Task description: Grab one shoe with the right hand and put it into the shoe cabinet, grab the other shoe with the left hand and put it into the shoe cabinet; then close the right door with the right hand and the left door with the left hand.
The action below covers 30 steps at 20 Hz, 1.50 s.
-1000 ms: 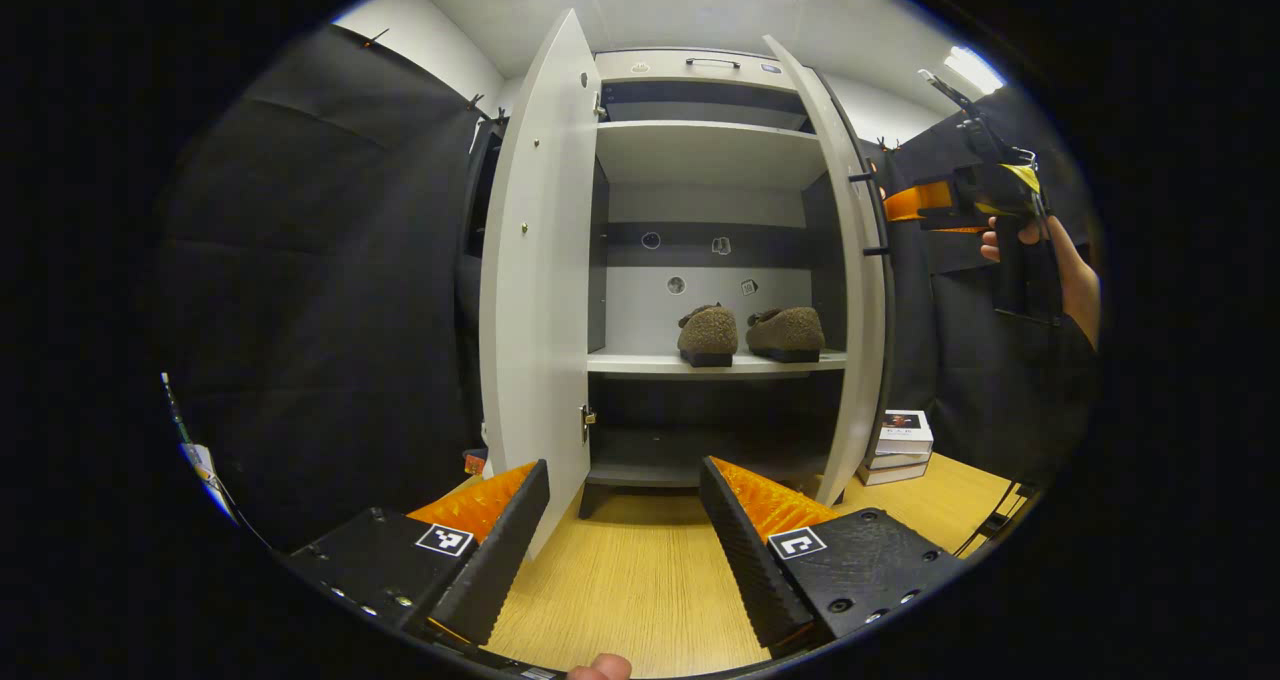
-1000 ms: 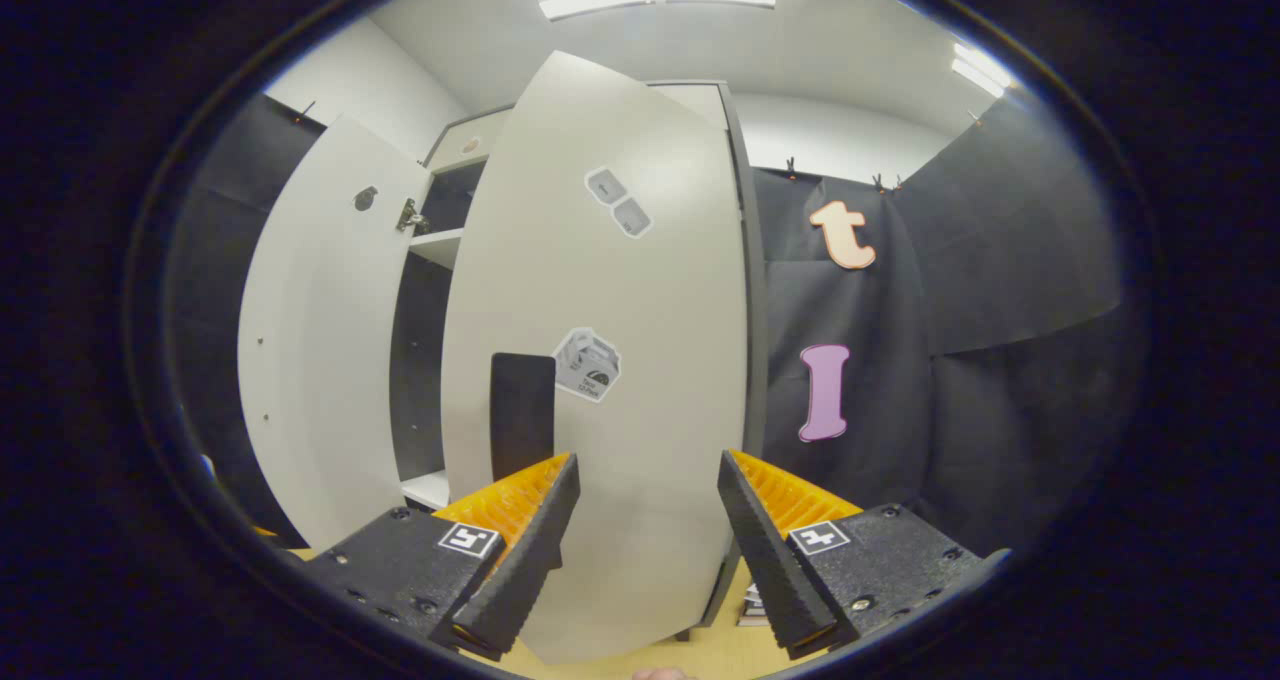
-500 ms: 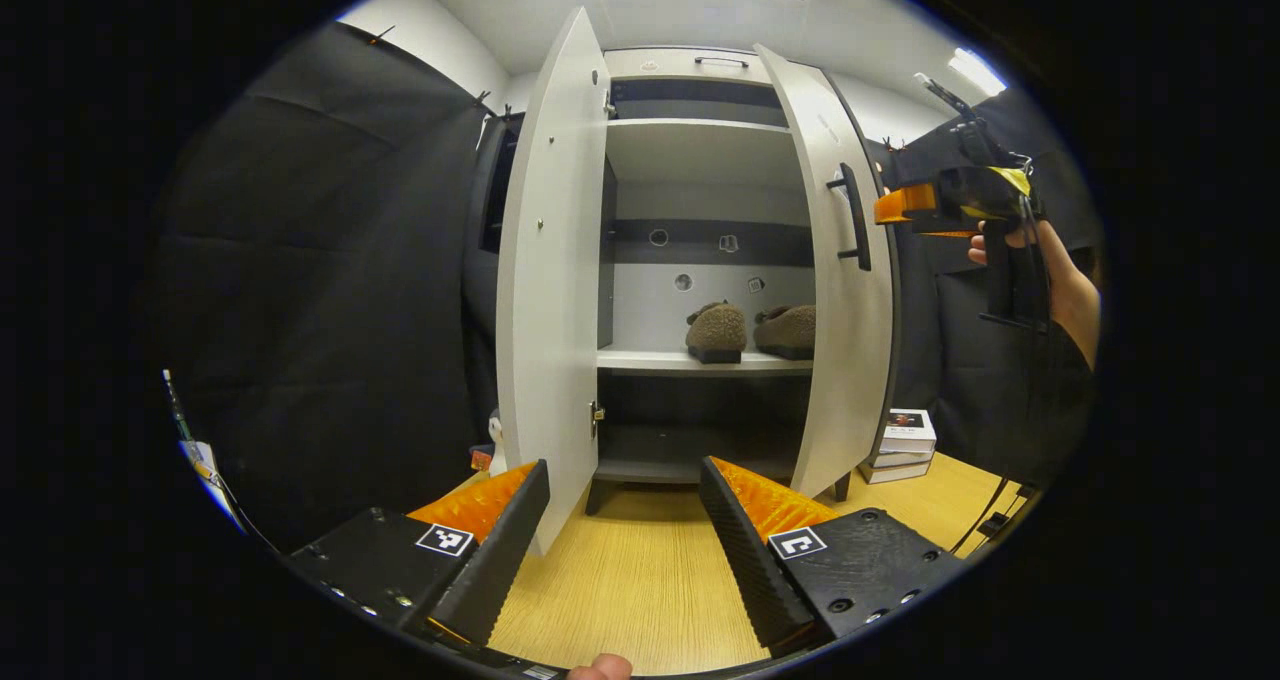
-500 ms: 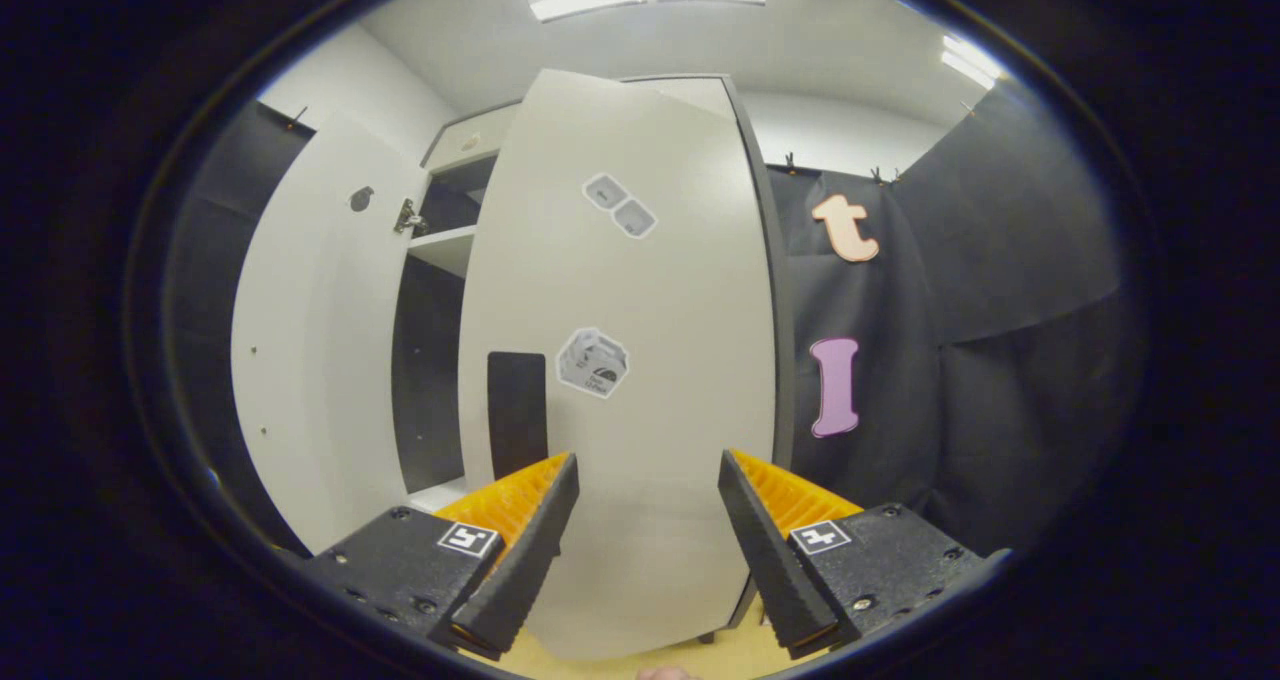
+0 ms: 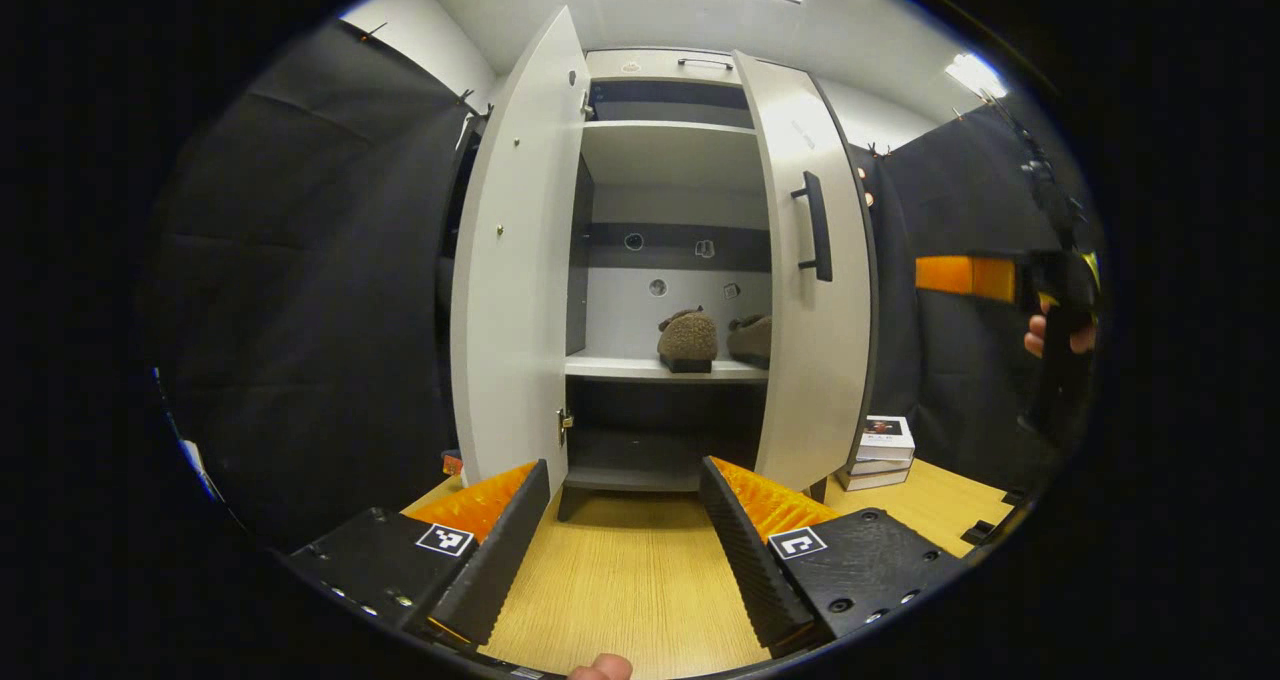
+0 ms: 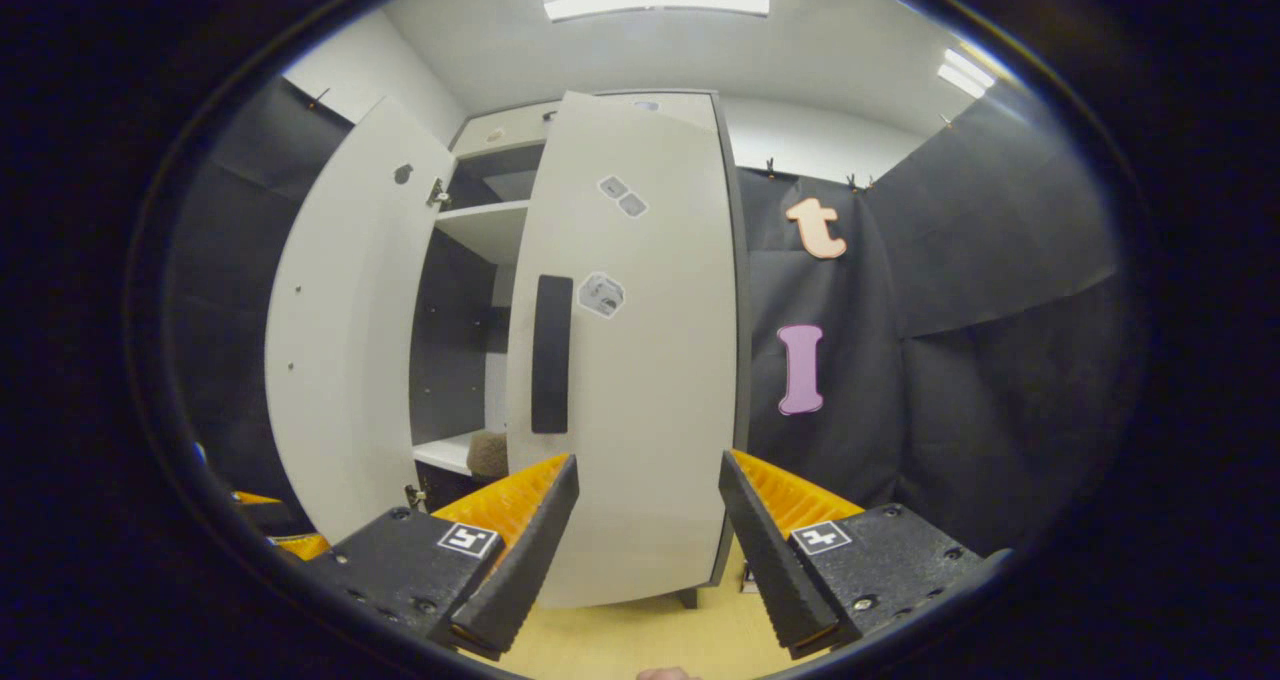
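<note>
Stood tall on a pale wood-grain floor [image 5: 620, 600]: shoe cabinet [image 5: 670, 260], smooth off-white panels with dark recessed bands inside. Held on its middle shelf [image 5: 640, 366] two brown fuzzy shoes side by side, the left shoe [image 5: 686, 336] in full sight, the right shoe [image 5: 752, 338] half hidden behind the edge of the right door [image 5: 815, 290]. Upper shelf and bottom compartment bare as far as visible.

Left door [image 5: 510, 260] swung wide open, flat and plain on its inner face, with small studs and a metal hinge low down. Right door swung nearly to the cabinet front, leaving a gap at the middle; carried a slim dark bar handle [image 5: 815, 228] and, in the right gripper view, a few pale stickers [image 6: 602, 293] beside that handle.

Left gripper [image 5: 625, 550] hung low before the cabinet, ribbed fingers spread apart with nothing between them. Right gripper [image 6: 648, 550] faced the outer face of the right door, fingers likewise parted and gripping nothing, apart from the panel. Seen also in the left gripper view at far right, gripped by a hand [image 5: 1058, 332].

Small stack of books [image 5: 878, 450] lay on the floor just beside the cabinet's right foot. Matte black cloth draped on both sides.
</note>
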Motion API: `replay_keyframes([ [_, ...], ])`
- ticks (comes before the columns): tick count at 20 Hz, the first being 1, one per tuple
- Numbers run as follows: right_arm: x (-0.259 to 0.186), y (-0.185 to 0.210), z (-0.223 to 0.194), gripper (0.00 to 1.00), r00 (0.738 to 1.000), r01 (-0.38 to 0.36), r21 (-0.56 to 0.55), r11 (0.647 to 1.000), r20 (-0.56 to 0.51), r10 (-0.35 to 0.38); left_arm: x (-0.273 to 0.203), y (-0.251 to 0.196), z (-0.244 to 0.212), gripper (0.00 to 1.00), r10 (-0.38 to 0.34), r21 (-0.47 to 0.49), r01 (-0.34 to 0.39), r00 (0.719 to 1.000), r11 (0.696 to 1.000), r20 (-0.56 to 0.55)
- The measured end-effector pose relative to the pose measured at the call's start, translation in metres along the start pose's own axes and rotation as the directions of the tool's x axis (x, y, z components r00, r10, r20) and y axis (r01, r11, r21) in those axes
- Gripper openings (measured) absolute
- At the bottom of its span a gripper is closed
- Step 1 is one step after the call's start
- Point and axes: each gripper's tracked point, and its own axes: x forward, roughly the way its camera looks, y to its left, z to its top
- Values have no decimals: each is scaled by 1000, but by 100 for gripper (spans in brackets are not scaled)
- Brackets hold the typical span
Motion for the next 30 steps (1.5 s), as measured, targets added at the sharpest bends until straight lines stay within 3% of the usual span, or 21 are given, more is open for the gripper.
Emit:
replay_keyframes([
  [9,-38,15,-106,92,994,29,-43,999,-104,-34,3,-16,7,91,-32,-14,32,999,999,5],
  [14,-42,24,-119,92,992,4,-44,999,-126,-9,-3,0,25,92,2,-73,-1,1000,997,14],
  [19,-38,27,-118,92,991,-13,-24,1000,-132,10,-3,85,72,91,173,-137,-162,983,977,70],
  [24,-35,22,-117,93,990,-20,-16,1000,-142,18,10,189,107,92,359,-65,-354,928,933,97],
  [26,-34,18,-117,92,989,-15,-23,1000,-148,11,26,213,120,92,389,-28,-388,917,921,93],
  [30,-33,3,-109,93,991,16,-48,999,-134,-23,59,240,154,92,377,-22,-378,915,926,144],
])
